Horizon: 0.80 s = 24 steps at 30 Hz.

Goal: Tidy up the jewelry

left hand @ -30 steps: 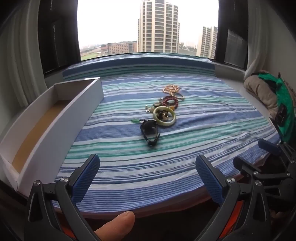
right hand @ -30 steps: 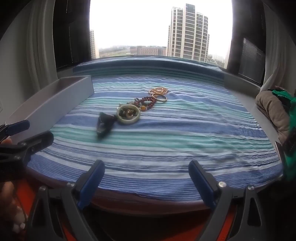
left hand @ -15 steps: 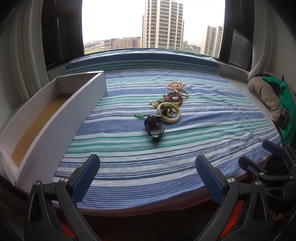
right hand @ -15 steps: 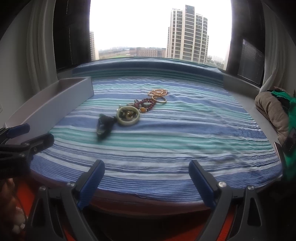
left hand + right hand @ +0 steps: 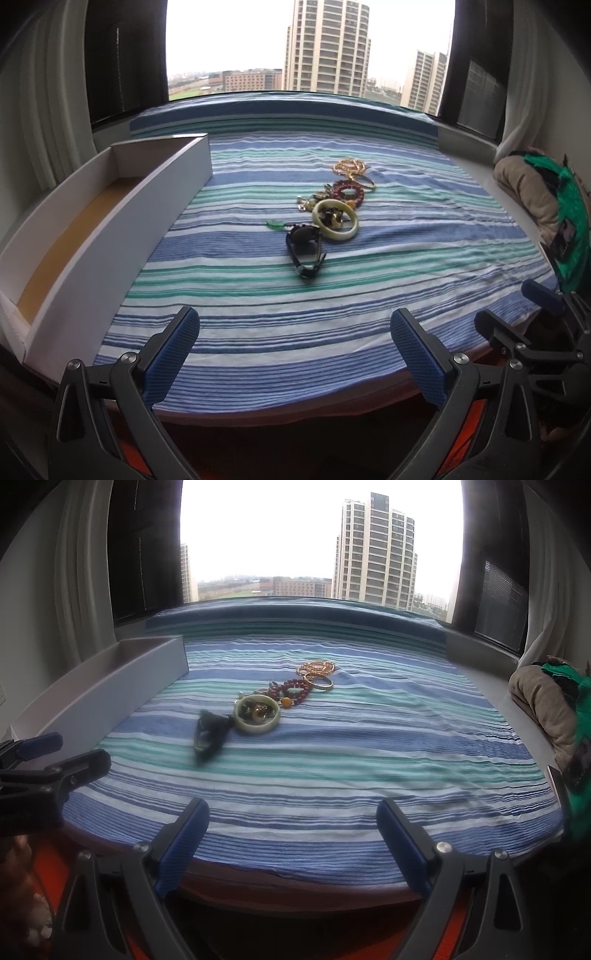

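Jewelry (image 5: pixel 328 206) lies in a line on the striped cloth (image 5: pixel 258 302), running from 12 toward 1 o'clock of my left gripper (image 5: pixel 291 350), black watch (image 5: pixel 304 247) nearest. Both grippers' jaws stand apart, empty; right gripper (image 5: pixel 291 834) sees it at 11. White box (image 5: pixel 92 236) waits at 10.

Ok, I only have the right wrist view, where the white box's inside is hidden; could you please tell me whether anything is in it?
Observer: The left wrist view looks into the white box: only bare tan floor shows, no jewelry.
Operator: Thanks. The dark item nearest me is blurred; what is it?
Observer: A black wristwatch, lying just on the near side of the pale bangle.
Operator: Is anything beside it?
Observer: A small green pendant, on the watch's box side.
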Each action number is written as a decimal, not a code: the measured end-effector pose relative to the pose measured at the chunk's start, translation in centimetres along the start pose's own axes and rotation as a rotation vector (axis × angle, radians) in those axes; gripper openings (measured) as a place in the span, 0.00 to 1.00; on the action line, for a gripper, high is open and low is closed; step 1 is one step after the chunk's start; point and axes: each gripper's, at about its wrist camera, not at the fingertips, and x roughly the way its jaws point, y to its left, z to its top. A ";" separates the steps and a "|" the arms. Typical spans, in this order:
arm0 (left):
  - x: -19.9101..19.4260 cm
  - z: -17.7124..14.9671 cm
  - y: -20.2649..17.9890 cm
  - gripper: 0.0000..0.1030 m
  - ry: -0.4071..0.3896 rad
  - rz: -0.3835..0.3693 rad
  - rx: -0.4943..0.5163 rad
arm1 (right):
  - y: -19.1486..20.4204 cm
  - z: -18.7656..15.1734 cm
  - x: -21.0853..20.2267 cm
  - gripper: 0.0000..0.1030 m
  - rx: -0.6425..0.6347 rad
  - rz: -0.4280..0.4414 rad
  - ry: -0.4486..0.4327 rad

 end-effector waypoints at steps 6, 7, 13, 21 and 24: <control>-0.2 -0.1 -0.2 1.00 -0.008 -0.005 0.013 | 0.1 -0.1 0.1 0.91 -0.001 0.002 0.003; -0.2 -0.1 -0.2 1.00 -0.006 -0.005 0.012 | 0.1 0.0 0.1 0.91 -0.002 0.002 0.000; 0.3 -0.2 0.1 1.00 0.014 -0.006 0.001 | 0.1 0.1 0.3 0.91 0.002 0.001 -0.001; 0.1 -0.2 0.0 1.00 0.006 -0.004 0.001 | 0.0 -0.1 0.2 0.91 0.008 -0.004 -0.010; 0.2 -0.2 0.0 1.00 0.011 -0.003 -0.001 | -0.1 -0.1 0.2 0.91 0.009 -0.005 -0.010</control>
